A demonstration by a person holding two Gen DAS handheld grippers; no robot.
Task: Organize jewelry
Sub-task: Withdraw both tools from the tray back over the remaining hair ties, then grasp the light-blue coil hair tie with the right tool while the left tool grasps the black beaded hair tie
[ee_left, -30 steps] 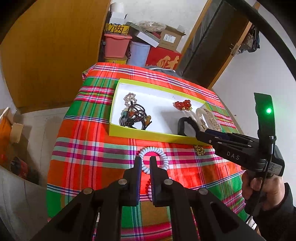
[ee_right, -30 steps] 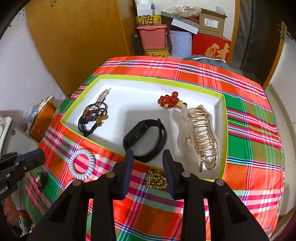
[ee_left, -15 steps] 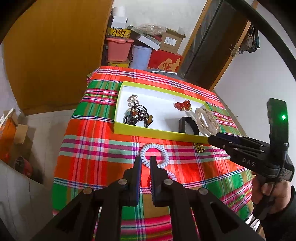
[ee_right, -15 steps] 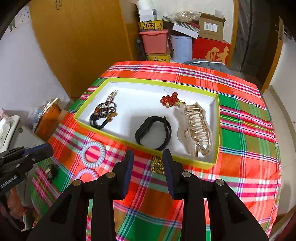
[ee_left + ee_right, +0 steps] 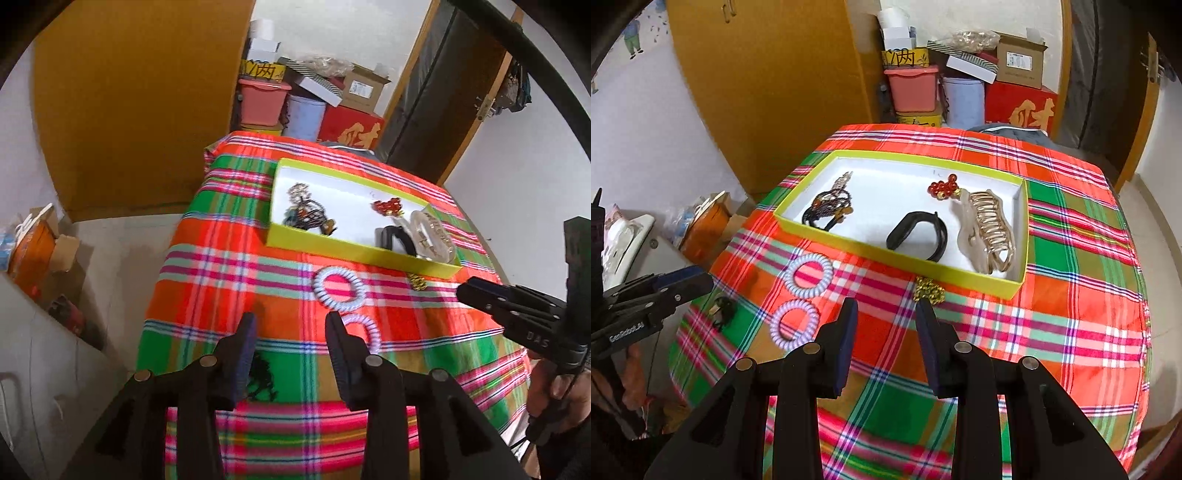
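Just right of the left tool [image 5: 290, 325], whose jaws are opening with nothing between them, the nearer coil hair tie [image 5: 364, 330] is seen on the tabletop [image 5: 221, 295]; right tool [image 5: 888, 314] held apart, empty.

Your left wrist view looks steeply down past its jaws at the plaid tablecloth [image 5: 207, 280], the yellow-rimmed tray [image 5: 354, 250] lying beyond and right of them. Your right wrist view faces the same way, the tray [image 5: 905, 260] straight beyond its jaws. Both views share tray, cloth and stacked boxes [image 5: 964, 74] behind.
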